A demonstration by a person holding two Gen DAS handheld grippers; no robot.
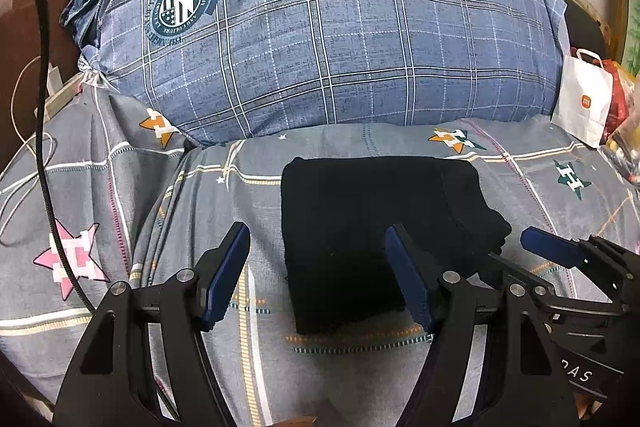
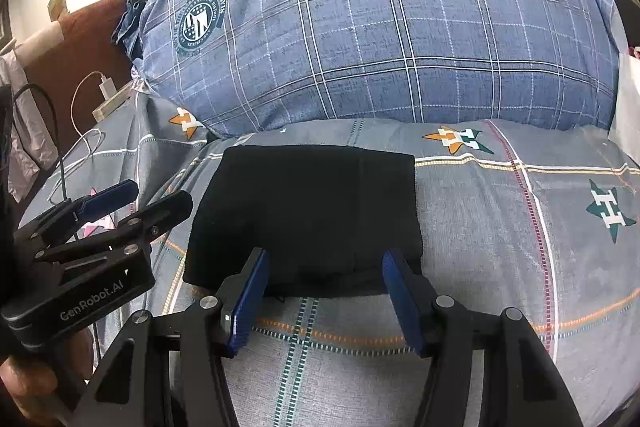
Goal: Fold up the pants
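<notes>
The black pants (image 1: 360,227) lie folded into a compact rectangle on the grey star-print bedsheet (image 1: 192,195). In the left wrist view my left gripper (image 1: 316,229) hovers open over the pants' near left part, its blue pads (image 1: 224,275) wide apart and pressing on nothing. My right gripper (image 1: 508,247) shows beside the pants' right edge. In the right wrist view the pants (image 2: 308,207) sit straight ahead. My right gripper (image 2: 325,254) stands open at their near edge, holding nothing. My left gripper (image 2: 160,193) is at the pants' left side, held by a hand (image 2: 24,383).
A large blue plaid pillow (image 1: 320,27) fills the bed behind the pants. A white paper bag (image 1: 584,103) and red packets stand at the right. A black cable (image 1: 44,107) and a white charger cord (image 2: 86,99) run along the left edge by a brown headboard.
</notes>
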